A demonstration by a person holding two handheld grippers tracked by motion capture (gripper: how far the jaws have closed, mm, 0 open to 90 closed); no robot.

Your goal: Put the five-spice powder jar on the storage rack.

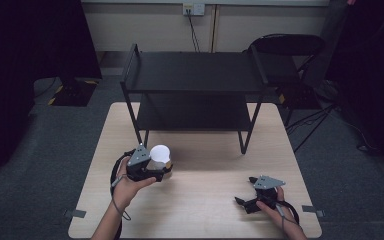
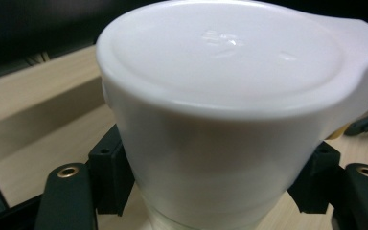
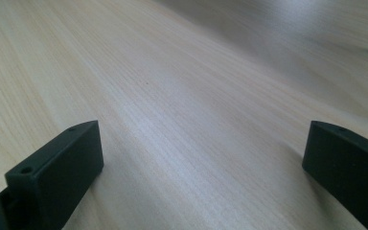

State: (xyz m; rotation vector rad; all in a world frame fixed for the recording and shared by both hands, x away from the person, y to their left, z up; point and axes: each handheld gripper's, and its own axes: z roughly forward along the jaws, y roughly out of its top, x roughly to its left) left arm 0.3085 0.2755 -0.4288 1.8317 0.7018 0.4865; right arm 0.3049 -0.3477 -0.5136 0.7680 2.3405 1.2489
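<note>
Your left tool (image 1: 156, 169) was clenched on a white lidded cup (image 1: 160, 155), its two jaws pressed against the cup's sides in the left gripper view, at about nine o'clock on the tabletop (image 1: 205, 200). Whether the cup (image 2: 220, 120) touched the wood, I could not tell. Your right tool (image 1: 247, 197) lay released at four o'clock, jaws wide apart over bare wood. A black two-tier shelf (image 1: 195, 85) stood at twelve o'clock.

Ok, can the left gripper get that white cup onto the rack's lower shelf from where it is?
Probably yes. The left gripper holds the white cup just in front of the black rack; the lower shelf looks bare and open at the front, with only the leg nearby.
</note>
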